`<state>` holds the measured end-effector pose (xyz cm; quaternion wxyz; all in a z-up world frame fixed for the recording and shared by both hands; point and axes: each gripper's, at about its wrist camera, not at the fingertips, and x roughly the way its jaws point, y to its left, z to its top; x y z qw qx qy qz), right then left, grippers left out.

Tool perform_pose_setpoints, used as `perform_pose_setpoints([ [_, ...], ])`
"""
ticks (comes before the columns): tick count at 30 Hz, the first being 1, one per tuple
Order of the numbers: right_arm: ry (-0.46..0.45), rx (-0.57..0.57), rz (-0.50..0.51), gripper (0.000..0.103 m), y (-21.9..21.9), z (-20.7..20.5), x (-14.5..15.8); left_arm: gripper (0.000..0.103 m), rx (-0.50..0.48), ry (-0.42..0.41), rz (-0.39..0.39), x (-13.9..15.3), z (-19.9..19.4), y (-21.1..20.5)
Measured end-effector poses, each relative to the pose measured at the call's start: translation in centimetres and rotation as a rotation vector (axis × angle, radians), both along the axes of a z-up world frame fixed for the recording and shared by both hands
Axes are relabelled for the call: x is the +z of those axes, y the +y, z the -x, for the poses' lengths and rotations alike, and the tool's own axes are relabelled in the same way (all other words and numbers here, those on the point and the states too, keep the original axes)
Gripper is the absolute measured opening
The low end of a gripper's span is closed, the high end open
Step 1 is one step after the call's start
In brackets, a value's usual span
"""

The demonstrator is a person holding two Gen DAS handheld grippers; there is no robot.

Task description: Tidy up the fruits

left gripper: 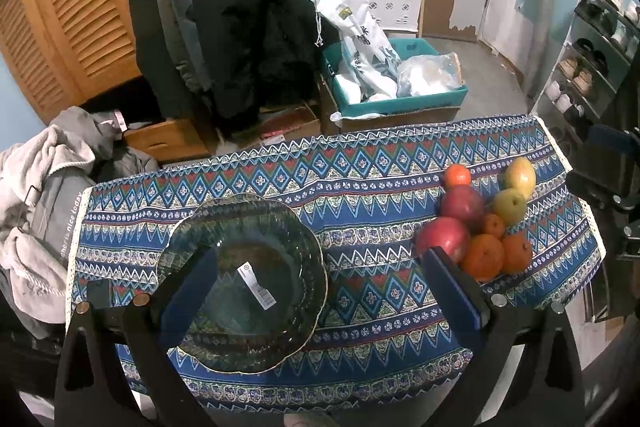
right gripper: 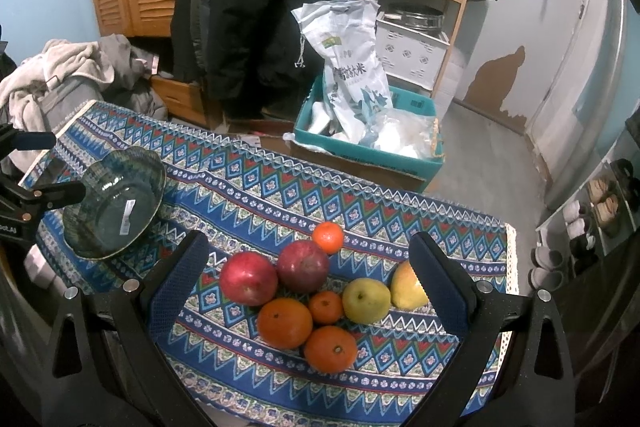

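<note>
Fruit cluster and glass bowl before sorting.
Left wrist view: left gripper [left gripper: 320, 283] jaws apart, empty, over bowl [left gripper: 244, 283] lower centre. Right wrist view: right gripper [right gripper: 310, 291] apart above fruits [right gripper: 316, 291] at centre; a nudge may roll touching neighbours off the tablecloth [right gripper: 260, 211].

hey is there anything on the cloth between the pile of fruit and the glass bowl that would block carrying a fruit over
Nothing visible. Between the fruit pile and the glass bowl lies only bare patterned tablecloth. The left claw hovers over the bowl, open and empty.
</note>
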<state>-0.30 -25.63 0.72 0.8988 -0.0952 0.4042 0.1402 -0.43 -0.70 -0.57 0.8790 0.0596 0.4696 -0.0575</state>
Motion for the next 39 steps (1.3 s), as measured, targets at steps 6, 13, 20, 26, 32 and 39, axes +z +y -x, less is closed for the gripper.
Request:
perform_pose_setpoints([
  [6,0.001,-0.001,-0.001,0.098,0.06,-0.04,0.07,0.103,-0.002,0.004,-0.001,-0.06,-0.07,0.10],
  [13,0.001,0.001,0.001,0.098,0.06,-0.01,0.06,0.103,0.000,0.006,0.004,-0.07,-0.03,0.09],
  [20,0.001,0.003,0.002,0.098,0.18,0.06,0.10,0.103,0.001,0.003,0.003,-0.05,0.07,0.09],
  [26,0.001,0.003,0.003,0.098,0.21,0.08,0.12,0.103,0.000,0.003,0.003,-0.04,0.06,0.14],
  [32,0.002,0.005,0.003,0.098,0.34,0.15,0.10,0.103,-0.003,0.007,0.007,-0.07,0.03,0.13],
  [39,0.008,0.011,0.011,0.098,0.69,0.25,-0.19,0.103,-0.007,0.005,-0.005,-0.13,-0.17,-0.04],
])
